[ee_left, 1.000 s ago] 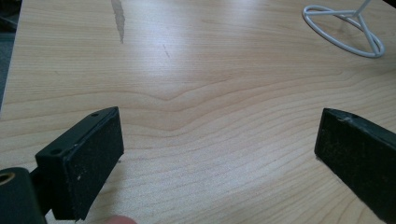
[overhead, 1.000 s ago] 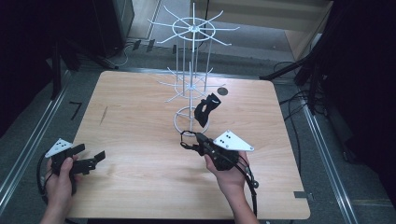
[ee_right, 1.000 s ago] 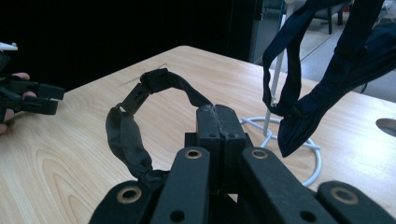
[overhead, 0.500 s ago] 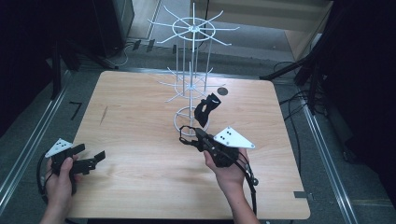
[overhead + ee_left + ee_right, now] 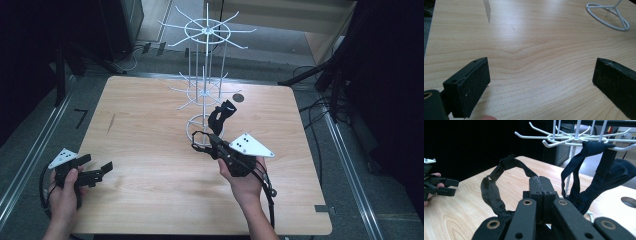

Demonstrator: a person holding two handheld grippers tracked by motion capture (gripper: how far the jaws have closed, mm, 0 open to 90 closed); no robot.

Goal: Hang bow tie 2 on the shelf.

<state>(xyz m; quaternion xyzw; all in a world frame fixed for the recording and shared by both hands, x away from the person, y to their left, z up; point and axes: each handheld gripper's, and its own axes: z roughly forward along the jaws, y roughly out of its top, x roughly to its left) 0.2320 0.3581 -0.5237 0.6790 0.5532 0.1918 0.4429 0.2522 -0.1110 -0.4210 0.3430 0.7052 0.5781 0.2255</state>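
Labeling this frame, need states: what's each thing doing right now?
Left hand-held gripper: open, empty, low over the table.
Right hand-held gripper: shut on black strap loop.
Black cap: hanging on white wire rack.
White wire rack: upright on table.

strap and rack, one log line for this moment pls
right hand-held gripper: shut on strap | strap: loop raised beside rack | second strap: hangs on rack hook | left hand-held gripper: open, nothing between jaws, over table

Light wooden table [image 5: 150,200], rounded corners; white wire rack [image 5: 204,90] standing on its ring base near the middle; dark round spot [image 5: 238,98] behind.
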